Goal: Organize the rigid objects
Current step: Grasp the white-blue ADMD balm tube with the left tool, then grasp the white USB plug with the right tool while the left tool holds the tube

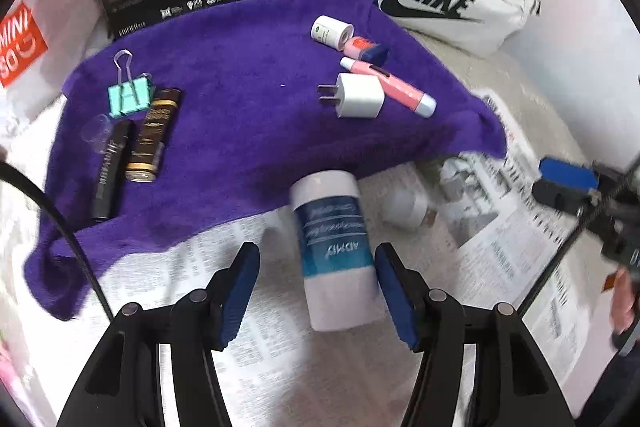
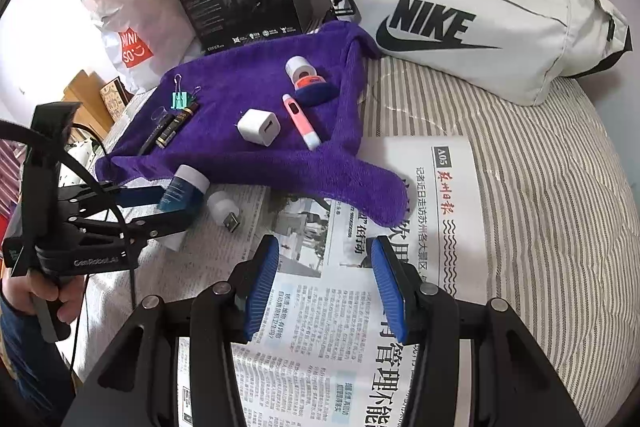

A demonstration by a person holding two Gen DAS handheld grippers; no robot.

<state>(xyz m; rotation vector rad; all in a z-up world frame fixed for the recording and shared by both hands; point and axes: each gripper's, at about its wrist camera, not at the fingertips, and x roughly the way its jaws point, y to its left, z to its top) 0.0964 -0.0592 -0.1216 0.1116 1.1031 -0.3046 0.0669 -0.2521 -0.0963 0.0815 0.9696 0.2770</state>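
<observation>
The left hand-held gripper (image 1: pixel 316 291) stands wide open around a white and blue bottle (image 1: pixel 334 251) lying on newspaper (image 1: pixel 224 267) at the purple towel's (image 1: pixel 240 99) near edge; whether the pads touch it cannot be told. The right hand-held gripper (image 2: pixel 324 283) is open and empty above newspaper. A white charger (image 1: pixel 358 95) and pink pen (image 1: pixel 394 91) lie on the towel.

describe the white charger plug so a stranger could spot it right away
Find the purple towel spread in front of the Nike bag. Near its middle lies a charger plug, just left of a pink pen. It is the only white cube there, with two metal prongs on one face.
</observation>
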